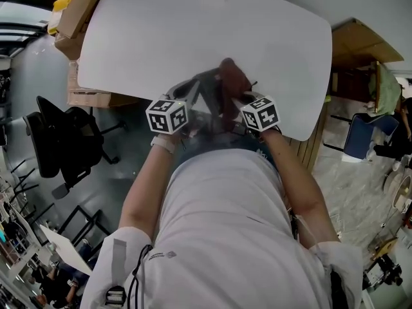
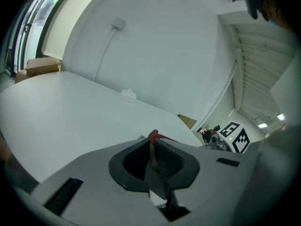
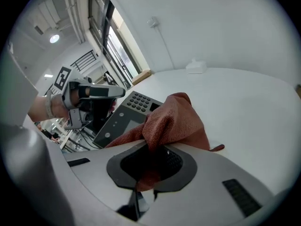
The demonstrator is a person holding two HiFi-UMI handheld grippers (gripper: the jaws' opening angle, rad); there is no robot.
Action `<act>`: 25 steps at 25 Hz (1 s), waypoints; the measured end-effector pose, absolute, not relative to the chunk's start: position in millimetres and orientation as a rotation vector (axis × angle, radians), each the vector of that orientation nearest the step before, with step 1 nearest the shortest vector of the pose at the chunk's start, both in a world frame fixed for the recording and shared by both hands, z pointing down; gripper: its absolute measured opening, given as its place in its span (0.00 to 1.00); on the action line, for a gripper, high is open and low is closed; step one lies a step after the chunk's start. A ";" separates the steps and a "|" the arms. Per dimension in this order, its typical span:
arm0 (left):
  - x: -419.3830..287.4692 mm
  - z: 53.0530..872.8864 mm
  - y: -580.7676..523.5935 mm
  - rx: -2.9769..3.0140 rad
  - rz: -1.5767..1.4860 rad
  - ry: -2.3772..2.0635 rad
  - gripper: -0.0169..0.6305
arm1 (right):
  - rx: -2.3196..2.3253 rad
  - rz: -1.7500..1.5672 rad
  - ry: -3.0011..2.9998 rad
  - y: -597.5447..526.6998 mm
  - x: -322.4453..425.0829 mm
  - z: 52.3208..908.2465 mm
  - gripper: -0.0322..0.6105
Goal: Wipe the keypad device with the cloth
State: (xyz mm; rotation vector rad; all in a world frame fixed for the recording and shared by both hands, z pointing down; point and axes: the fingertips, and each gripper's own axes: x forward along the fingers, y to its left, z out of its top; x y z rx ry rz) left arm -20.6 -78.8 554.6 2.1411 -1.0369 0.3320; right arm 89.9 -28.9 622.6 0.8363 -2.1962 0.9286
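Observation:
My left gripper (image 1: 192,100) is shut on the grey keypad device (image 3: 123,119) and holds it tilted above the near edge of the white table (image 1: 193,31). Between the jaws in the left gripper view (image 2: 153,147) the device shows only as a thin dark plate (image 2: 156,173), edge-on. A rust-red cloth (image 3: 174,121) is bunched in my right gripper (image 3: 155,159), which is shut on it. The cloth lies against the device's right side, next to the number keys (image 3: 137,101). In the head view the cloth (image 1: 233,77) sits just beyond the device (image 1: 201,89), between both marker cubes.
Cardboard boxes (image 1: 74,18) stand off the table's far left corner. A black office chair (image 1: 61,140) is on the floor to the left. A small white object (image 3: 195,67) rests near the table's far edge by the wall. Wooden furniture (image 1: 360,44) stands to the right.

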 end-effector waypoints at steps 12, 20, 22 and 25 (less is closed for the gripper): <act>-10.9 576.2 -6.9 1.894 0.184 -0.881 0.31 | 0.821 0.979 -2.209 -9.6 63.5 624.6 0.12; -21.9 591.3 -17.7 1.964 0.350 -0.904 0.31 | 0.716 0.983 -2.226 3.4 42.0 626.0 0.12; -23.5 592.2 -19.4 1.971 0.349 -0.888 0.31 | 0.721 0.983 -2.227 1.0 40.9 626.4 0.12; -23.3 593.0 -19.2 1.975 0.356 -0.855 0.31 | 0.772 0.955 -2.242 -10.3 42.7 624.0 0.12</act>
